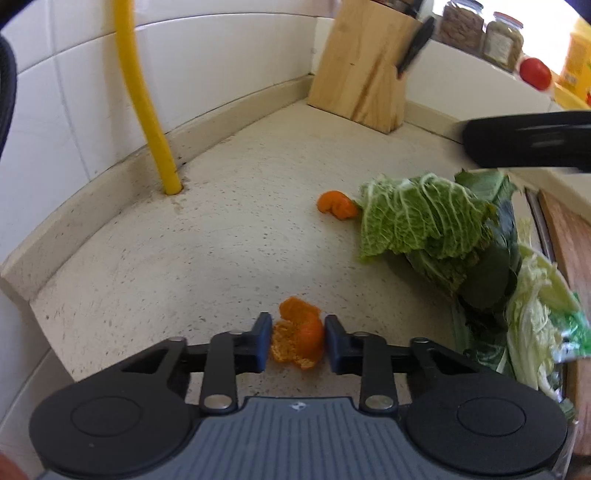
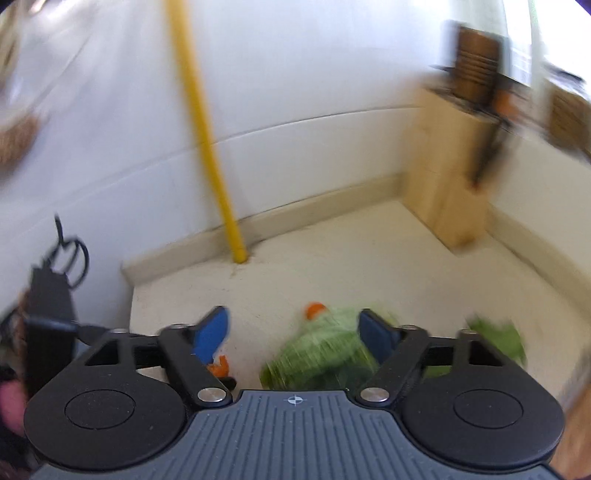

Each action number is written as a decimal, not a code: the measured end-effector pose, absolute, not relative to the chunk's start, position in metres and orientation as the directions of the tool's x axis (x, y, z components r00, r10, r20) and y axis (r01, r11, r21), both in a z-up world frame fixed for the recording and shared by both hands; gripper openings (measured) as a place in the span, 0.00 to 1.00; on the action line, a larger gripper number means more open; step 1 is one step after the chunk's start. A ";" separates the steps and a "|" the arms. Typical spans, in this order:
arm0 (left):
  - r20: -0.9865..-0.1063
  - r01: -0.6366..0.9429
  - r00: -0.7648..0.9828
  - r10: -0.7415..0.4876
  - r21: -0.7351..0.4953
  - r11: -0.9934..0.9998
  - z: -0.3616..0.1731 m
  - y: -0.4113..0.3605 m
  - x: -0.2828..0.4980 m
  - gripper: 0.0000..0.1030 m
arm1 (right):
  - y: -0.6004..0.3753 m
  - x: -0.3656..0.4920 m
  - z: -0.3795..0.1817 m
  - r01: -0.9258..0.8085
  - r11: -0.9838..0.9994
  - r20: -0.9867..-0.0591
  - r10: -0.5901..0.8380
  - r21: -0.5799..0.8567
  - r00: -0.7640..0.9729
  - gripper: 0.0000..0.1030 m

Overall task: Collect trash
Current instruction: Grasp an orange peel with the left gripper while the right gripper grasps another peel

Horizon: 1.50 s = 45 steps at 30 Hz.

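On a speckled beige kitchen countertop (image 1: 207, 236), set in a corner of white tiled wall, a yellow pipe (image 1: 147, 110) was seen rising from the surface close to the wall. Forward of that pipe, nearest the camera, a piece of orange mandarin peel (image 1: 297, 338) was framed between the blue pads of the left gripper (image 1: 298, 341). The pads stood just beside the peel on either side; whether they were pressing it or merely flanking it could not be told. A second, smaller piece of orange peel (image 1: 338, 209) lay to the right of the pipe, touching the edge of a crinkled green cabbage leaf (image 1: 417, 218). Darker leaves and a pale cabbage leaf (image 1: 532, 317) were piled beyond it, farther right of the pipe. A wooden knife block (image 1: 364, 66) stood in the corner, well to the right of the pipe, with jars (image 1: 480, 31) and a red tomato (image 1: 535, 72) behind it.

The right wrist view was heavily blurred. There the right gripper (image 2: 295, 332) was held with its blue pads spread wide apart, nothing gripped, above the green leaves (image 2: 321, 350), with the pipe (image 2: 207, 129) beyond.
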<state>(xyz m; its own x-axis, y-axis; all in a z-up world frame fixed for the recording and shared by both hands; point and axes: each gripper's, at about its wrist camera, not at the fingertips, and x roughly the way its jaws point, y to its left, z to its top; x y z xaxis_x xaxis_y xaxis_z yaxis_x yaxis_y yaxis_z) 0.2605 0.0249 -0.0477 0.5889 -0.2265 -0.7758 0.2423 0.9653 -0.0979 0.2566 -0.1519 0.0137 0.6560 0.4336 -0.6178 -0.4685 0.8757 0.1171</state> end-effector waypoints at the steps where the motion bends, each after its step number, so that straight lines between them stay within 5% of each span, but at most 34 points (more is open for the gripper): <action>1: -0.774 0.234 0.591 -0.225 -0.102 0.967 -0.048 0.027 0.260 0.19 | -0.141 0.267 0.010 -0.500 0.860 -0.636 0.441 0.098 0.633 0.62; 3: -0.773 0.221 0.587 -0.239 -0.130 0.966 -0.048 0.032 0.259 0.18 | -0.123 0.290 -0.002 -0.542 0.837 -0.680 0.438 0.071 0.587 0.47; 10: -0.767 0.225 0.586 -0.260 -0.154 0.962 -0.049 0.035 0.258 0.18 | -0.101 0.341 -0.041 -0.526 0.850 -0.769 0.352 0.025 0.534 0.48; 21: -0.762 0.228 0.586 -0.273 -0.168 0.959 -0.049 0.036 0.259 0.18 | -0.101 0.361 -0.064 -0.487 0.872 -0.814 0.322 0.055 0.483 0.25; 26: -0.765 0.223 0.586 -0.268 -0.166 0.961 -0.048 0.035 0.257 0.18 | -0.101 0.341 -0.061 -0.513 0.857 -0.803 0.341 0.051 0.488 0.24; 37: -0.772 0.195 0.585 -0.249 -0.164 0.967 -0.043 0.043 0.247 0.18 | -0.114 0.292 -0.022 -0.523 0.776 -0.683 0.596 0.354 0.423 0.24; 45: -0.786 0.187 0.574 -0.229 -0.147 0.971 -0.041 0.048 0.230 0.18 | -0.116 0.252 -0.037 -0.458 0.790 -0.721 0.586 0.408 0.369 0.24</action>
<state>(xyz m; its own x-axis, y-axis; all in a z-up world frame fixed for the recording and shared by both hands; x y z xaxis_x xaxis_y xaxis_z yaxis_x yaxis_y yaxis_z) 0.2303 0.0485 -0.0413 0.5743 -0.2293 -0.7859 0.1866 0.9714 -0.1471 0.2517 -0.1164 -0.0369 0.3687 0.5861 -0.7215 -0.4579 0.7900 0.4078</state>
